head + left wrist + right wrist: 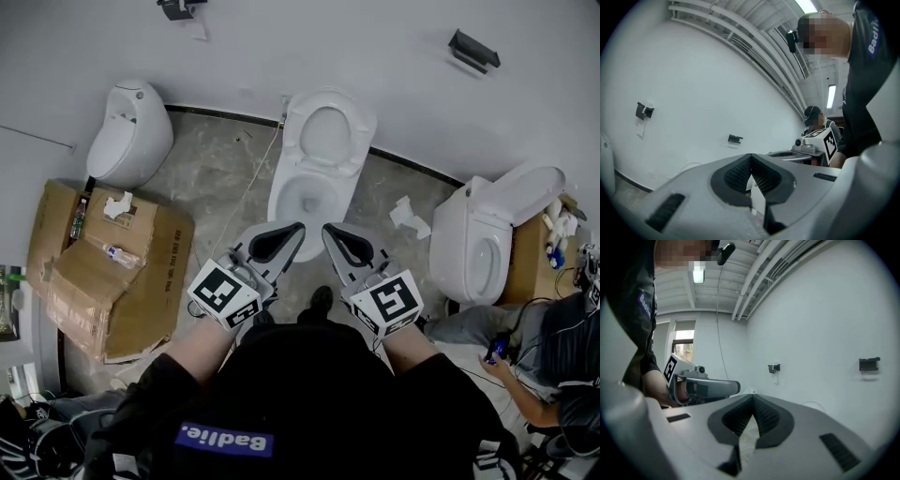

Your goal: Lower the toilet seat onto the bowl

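Observation:
The white toilet stands in the middle of the head view against the far wall. Its seat point(359, 133) is raised upright against the lid, above the open bowl point(281, 204). My left gripper point(299, 227) and right gripper point(327, 228) are held side by side in front of the bowl, pointing at it but short of it, and both are apart from the seat. In the left gripper view the left gripper point(751, 156) has its jaws shut with nothing between them. The right gripper point(752, 397) is likewise shut and empty.
A small white fixture point(127, 137) stands at the left by flattened cardboard point(103, 267). Another toilet point(487, 234) with a raised lid is at the right, where a person point(553, 361) sits on the floor. Crumpled paper point(409, 216) lies between the toilets. A bracket point(473, 49) is on the wall.

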